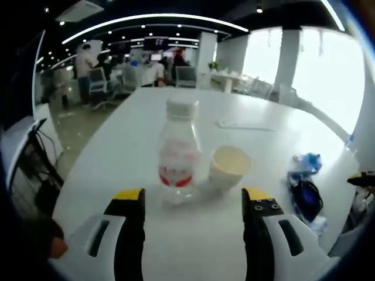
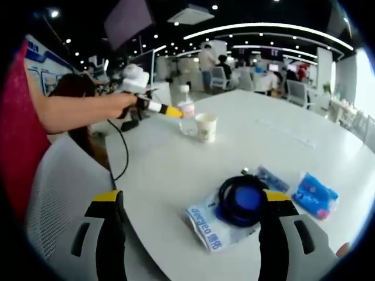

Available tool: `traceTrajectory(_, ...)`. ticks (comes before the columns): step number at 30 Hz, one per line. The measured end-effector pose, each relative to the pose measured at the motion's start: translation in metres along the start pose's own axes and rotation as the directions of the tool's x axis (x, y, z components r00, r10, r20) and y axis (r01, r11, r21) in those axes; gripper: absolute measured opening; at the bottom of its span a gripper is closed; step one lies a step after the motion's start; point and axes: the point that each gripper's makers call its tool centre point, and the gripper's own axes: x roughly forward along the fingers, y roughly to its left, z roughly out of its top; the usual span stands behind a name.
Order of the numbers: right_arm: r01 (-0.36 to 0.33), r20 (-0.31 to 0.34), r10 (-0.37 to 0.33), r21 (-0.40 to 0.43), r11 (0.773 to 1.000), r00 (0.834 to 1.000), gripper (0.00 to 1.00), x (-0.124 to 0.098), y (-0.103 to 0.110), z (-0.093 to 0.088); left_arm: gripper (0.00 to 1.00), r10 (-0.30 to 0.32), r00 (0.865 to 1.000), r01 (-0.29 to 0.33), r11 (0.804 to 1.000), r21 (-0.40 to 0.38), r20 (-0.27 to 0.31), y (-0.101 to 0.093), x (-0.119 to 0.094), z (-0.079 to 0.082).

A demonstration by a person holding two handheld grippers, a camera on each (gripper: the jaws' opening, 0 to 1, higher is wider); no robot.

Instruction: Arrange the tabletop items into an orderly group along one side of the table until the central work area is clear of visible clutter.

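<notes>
In the left gripper view, the left gripper (image 1: pixel 193 202) rises from the bottom of the frame with its yellow-tipped jaws apart and empty, aimed at the clear plastic bottle with a white cap and red label (image 1: pixel 179 153) at frame centre. Just right of the bottle, seemingly touching it, sits the cream paper cup (image 1: pixel 229 166), and at the right edge lies a dark blue coiled cable (image 1: pixel 306 198) beside a blue plastic packet (image 1: pixel 308 160) on the white worktop (image 1: pixel 176 246).

In the right gripper view, the right gripper (image 2: pixel 190 219) stands with its jaws apart and empty at the bottom, the cable coil lying on a clear printed bag (image 2: pixel 212 225) between them at lower centre.

The step in hand looks like the approach to the bottle. Next, the left jaws would need to advance around its body, keep clear of the cup, and close before carrying it sideways.
</notes>
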Motion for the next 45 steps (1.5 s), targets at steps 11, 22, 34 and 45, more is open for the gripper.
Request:
traceTrajectory(11,-0.001,0.015,0.001,-0.013,1.0,1.0,0.95,-0.004,0.0,0.004,0.63,-0.058,0.998,0.058,0.998,-0.006,0.01,-0.027,-0.018,-0.002)
traceTrajectory(22,-0.005,0.025,0.006,-0.022,1.0,1.0,0.95,-0.009,0.001,0.003,0.62,-0.108,0.994,0.108,0.994,0.001,-0.002,-0.055,-0.032,-0.01)
traceTrajectory(34,-0.006,0.036,0.007,-0.021,1.0,0.999,0.94,-0.016,-0.004,-0.001,0.61,-0.164,0.986,0.164,0.986,0.025,-0.027,-0.089,-0.039,-0.022)
traceTrajectory(45,0.014,0.032,-0.013,-0.011,1.0,0.999,0.94,-0.031,-0.021,-0.015,0.61,-0.228,0.971,0.232,0.972,0.044,-0.068,-0.135,-0.046,-0.04)
